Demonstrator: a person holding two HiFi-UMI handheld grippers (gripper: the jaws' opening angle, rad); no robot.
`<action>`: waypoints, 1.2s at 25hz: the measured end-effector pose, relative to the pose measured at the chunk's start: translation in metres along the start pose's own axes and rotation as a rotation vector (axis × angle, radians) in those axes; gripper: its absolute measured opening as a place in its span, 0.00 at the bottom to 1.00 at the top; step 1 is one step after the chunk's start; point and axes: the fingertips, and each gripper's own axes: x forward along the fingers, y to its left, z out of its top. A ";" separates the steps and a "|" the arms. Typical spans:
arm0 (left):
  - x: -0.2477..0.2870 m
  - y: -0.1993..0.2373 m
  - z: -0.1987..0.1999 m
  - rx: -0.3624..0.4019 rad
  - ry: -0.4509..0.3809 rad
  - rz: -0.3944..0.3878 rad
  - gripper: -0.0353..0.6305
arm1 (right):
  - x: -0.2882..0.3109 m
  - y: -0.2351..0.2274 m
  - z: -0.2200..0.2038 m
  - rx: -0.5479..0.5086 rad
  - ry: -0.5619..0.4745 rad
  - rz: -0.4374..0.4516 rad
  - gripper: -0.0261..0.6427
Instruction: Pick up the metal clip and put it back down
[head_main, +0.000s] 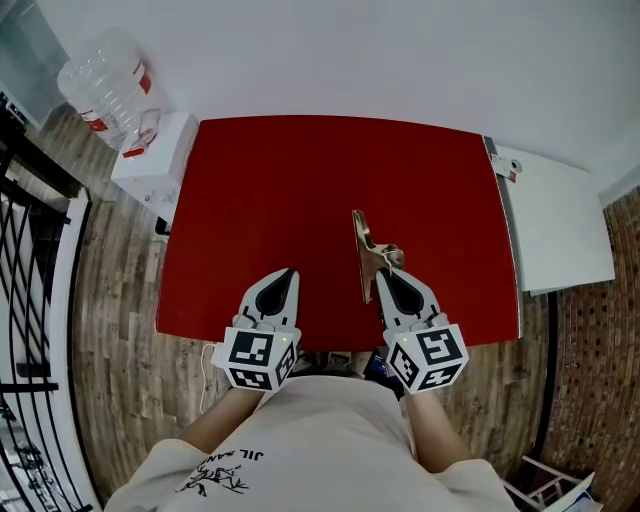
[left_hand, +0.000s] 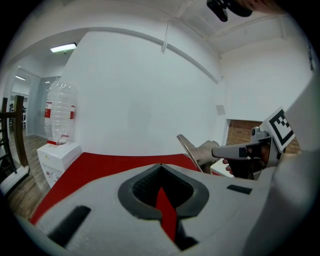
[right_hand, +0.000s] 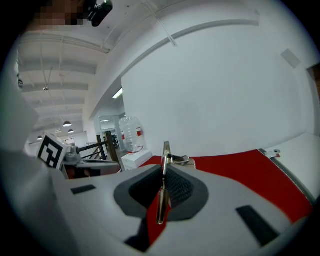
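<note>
A long metal clip (head_main: 363, 250) stands on edge over the red table (head_main: 300, 190), right of centre near the front. My right gripper (head_main: 388, 272) is shut on its near end. In the right gripper view the clip (right_hand: 163, 172) runs as a thin upright strip between the jaws and sticks out past them. From the left gripper view the clip (left_hand: 192, 151) is tilted up in the right gripper (left_hand: 235, 150), above the table surface. My left gripper (head_main: 288, 273) hovers at the front left of the table, shut with nothing in it (left_hand: 161, 167).
A water dispenser with a large bottle (head_main: 110, 85) stands off the table's far left corner. A white table (head_main: 555, 220) adjoins the right edge. Black railings (head_main: 25, 250) run along the left over the wooden floor.
</note>
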 end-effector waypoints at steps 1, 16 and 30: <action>-0.001 -0.002 0.000 0.005 0.003 -0.002 0.06 | -0.001 0.000 0.000 0.000 -0.001 -0.001 0.07; 0.001 -0.014 0.001 0.024 -0.011 -0.046 0.06 | -0.005 0.001 -0.001 0.002 -0.003 -0.002 0.07; 0.003 -0.011 -0.004 -0.006 0.007 -0.050 0.06 | -0.001 0.001 -0.002 0.020 0.005 0.005 0.07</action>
